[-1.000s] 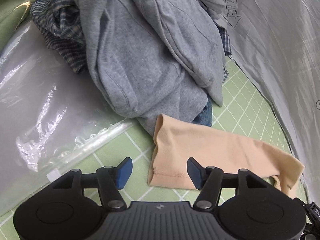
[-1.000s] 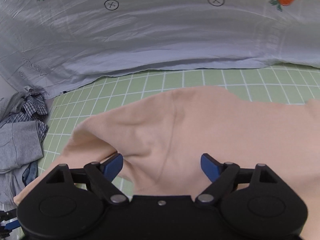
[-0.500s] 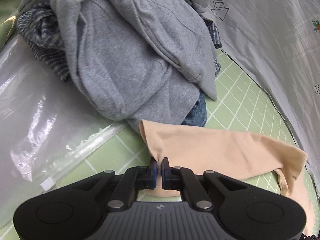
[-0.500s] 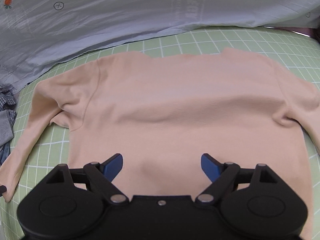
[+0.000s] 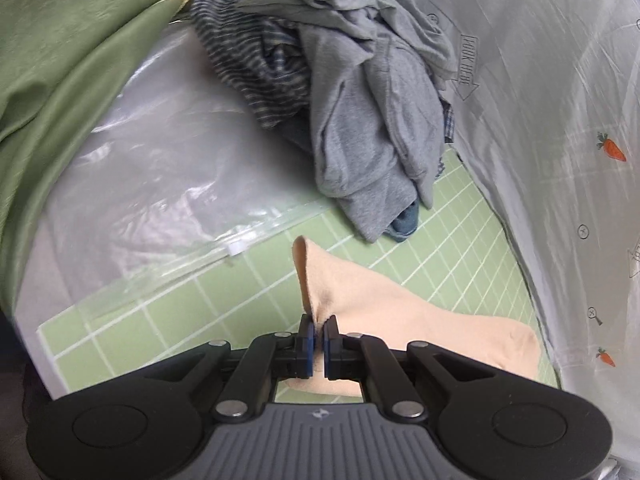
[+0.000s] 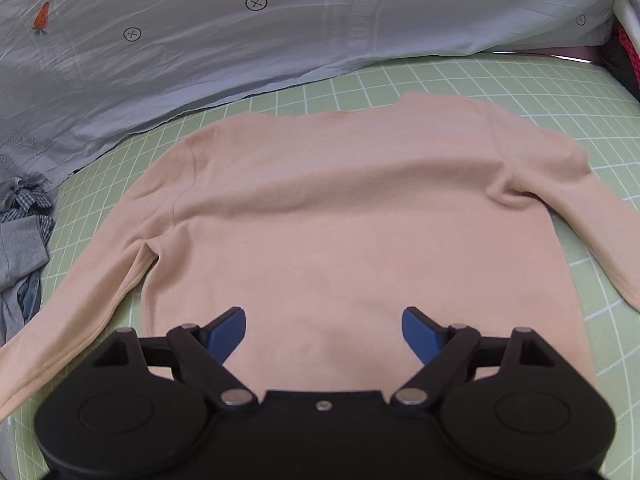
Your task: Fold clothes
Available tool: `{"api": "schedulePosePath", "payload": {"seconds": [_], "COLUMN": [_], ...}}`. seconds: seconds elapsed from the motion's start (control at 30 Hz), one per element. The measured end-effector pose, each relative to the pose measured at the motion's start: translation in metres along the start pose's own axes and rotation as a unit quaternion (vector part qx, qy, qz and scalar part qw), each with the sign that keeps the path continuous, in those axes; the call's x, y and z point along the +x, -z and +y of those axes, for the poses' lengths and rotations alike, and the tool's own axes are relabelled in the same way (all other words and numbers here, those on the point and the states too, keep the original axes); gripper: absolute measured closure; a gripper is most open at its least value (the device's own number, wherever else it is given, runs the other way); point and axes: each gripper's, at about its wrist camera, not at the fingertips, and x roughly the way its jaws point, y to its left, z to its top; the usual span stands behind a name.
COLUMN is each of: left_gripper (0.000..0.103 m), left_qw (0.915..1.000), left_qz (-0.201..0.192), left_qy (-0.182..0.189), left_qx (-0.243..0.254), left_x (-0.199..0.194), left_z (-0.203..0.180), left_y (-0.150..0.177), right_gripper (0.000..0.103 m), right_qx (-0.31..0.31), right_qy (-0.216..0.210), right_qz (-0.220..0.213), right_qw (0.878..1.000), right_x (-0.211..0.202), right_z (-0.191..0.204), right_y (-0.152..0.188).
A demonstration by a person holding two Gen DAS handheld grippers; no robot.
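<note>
A peach long-sleeved top (image 6: pixel 352 216) lies spread flat on a green grid-lined mat (image 6: pixel 500 80), neck edge away from the right wrist camera and hem toward it. Both sleeves angle outward and down from the shoulders. The body of the top is mostly smooth, with a shallow crease under each armpit.

The left gripper (image 5: pixel 319 330) has its jaws together, clamped on the cuff end of the top's sleeve (image 5: pixel 384 304). The pinched cloth stands up in a narrow fold above the jaws, and the remainder of that sleeve trails from the jaws across the mat. In the right wrist view this sleeve (image 6: pixel 76 312) runs from the shoulder to the lower left edge of the picture.

The right gripper (image 6: pixel 323 330) sits over the hem area of the top with its jaws wide apart, holding nothing. Whether its blue pads (image 6: pixel 228 328) touch the cloth cannot be told.

Beyond the sleeve, away from the top, lies a heap of unfolded clothes (image 5: pixel 360 92): grey knit garments on top, a dark striped piece below and a scrap of blue denim at the heap's near edge. Beside the heap, on the side away from the top, lies a clear plastic zip bag (image 5: pixel 152 184), and past it a green cloth (image 5: pixel 80 40). A pale grey sheet printed with carrots and crossed circles (image 6: pixel 200 32) borders the mat along the neck side of the top.
</note>
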Motion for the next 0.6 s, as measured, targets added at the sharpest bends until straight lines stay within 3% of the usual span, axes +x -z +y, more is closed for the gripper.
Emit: {"api": "schedulePosePath", "payload": {"seconds": [0.17,0.23,0.27,0.4,0.5,0.6], "left_gripper": [0.090,0.071,0.068,0.064,0.063,0.044], "left_qw": [0.9988,0.9963,0.9946,0.9910,0.9832,0.9665], "left_qz": [0.016,0.013,0.010,0.025,0.041,0.085], "left_qy": [-0.042,-0.069,-0.079,-0.049,-0.026,-0.004], "left_qx": [0.018,0.050,0.066,0.123,0.176,0.242], "left_x": [0.000,-0.002,-0.004,-0.006,0.000,0.016], "left_z": [0.009,0.004,0.001,-0.015,-0.038,-0.065], "left_y": [0.027,0.037,0.042,0.060,0.079,0.103], "right_gripper": [0.017,0.017,0.017,0.017,0.017,0.018], "right_qx": [0.009,0.012,0.012,0.010,0.017,0.023], "right_qy": [0.022,0.030,0.039,0.086,0.107,0.110], "right_qz": [-0.002,-0.002,-0.004,0.000,0.011,0.018], "right_qw": [1.000,0.999,0.999,0.996,0.994,0.994], "right_x": [-0.021,-0.030,-0.034,-0.050,-0.057,-0.063], "right_z": [-0.030,-0.042,-0.049,-0.084,-0.108,-0.125], "right_y": [0.024,0.033,0.038,0.064,0.083,0.100]}}
